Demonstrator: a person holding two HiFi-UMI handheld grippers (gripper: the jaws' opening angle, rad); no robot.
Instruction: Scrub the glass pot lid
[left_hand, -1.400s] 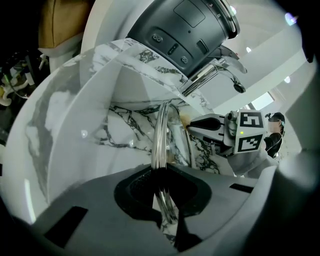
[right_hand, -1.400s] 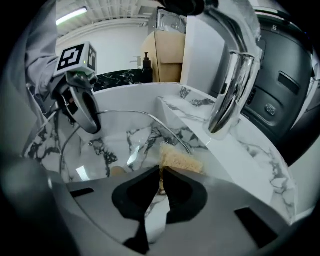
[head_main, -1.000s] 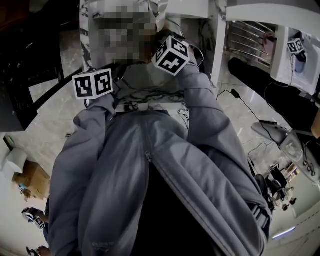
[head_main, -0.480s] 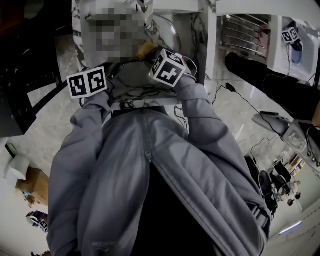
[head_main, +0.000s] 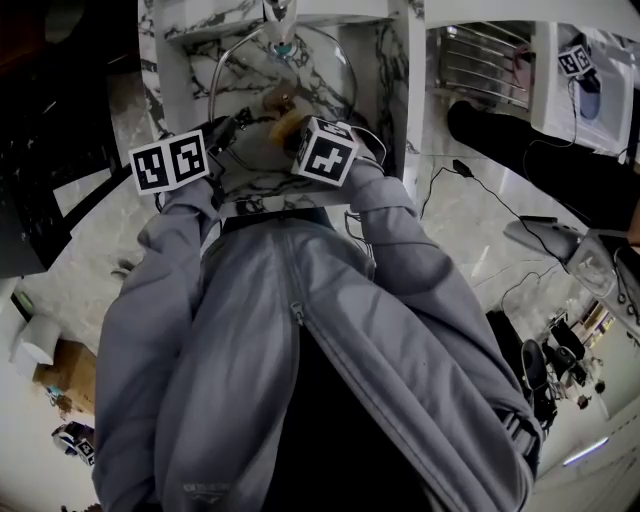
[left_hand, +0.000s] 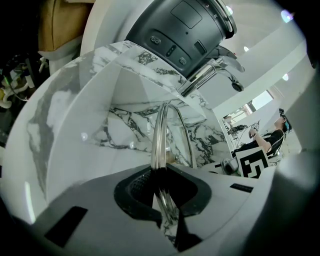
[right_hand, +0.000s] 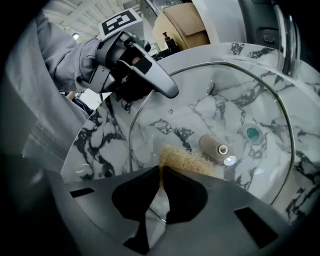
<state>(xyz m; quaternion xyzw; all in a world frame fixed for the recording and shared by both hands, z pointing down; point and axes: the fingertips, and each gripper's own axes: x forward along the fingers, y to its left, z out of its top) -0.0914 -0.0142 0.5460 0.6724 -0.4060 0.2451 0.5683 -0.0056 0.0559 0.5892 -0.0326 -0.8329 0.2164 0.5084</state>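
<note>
The glass pot lid (head_main: 322, 62) stands tilted over the marble sink (head_main: 395, 60). My left gripper (head_main: 236, 124) is shut on its metal rim (left_hand: 159, 150), which runs edge-on between the jaws. My right gripper (head_main: 287, 124) is shut on a tan fibrous scrub pad (right_hand: 185, 160). That pad lies against the glass lid (right_hand: 225, 105), just beside its brown knob (right_hand: 215, 146). The right gripper view also shows the left gripper (right_hand: 150, 75) at the lid's upper left rim. The green sink drain (right_hand: 253, 133) shows through the glass.
A chrome faucet (left_hand: 205, 75) reaches over the basin, with a dark grey appliance (left_hand: 185, 25) above it. A metal rack (head_main: 480, 60) sits right of the sink. Cables (head_main: 490, 215) trail on the floor at right, and a cardboard box (head_main: 65, 360) lies at left.
The right gripper with the pad has drawn back toward the body across the lid. The left gripper has kept its hold on the rim. The head view has shifted, showing more of the sink.
</note>
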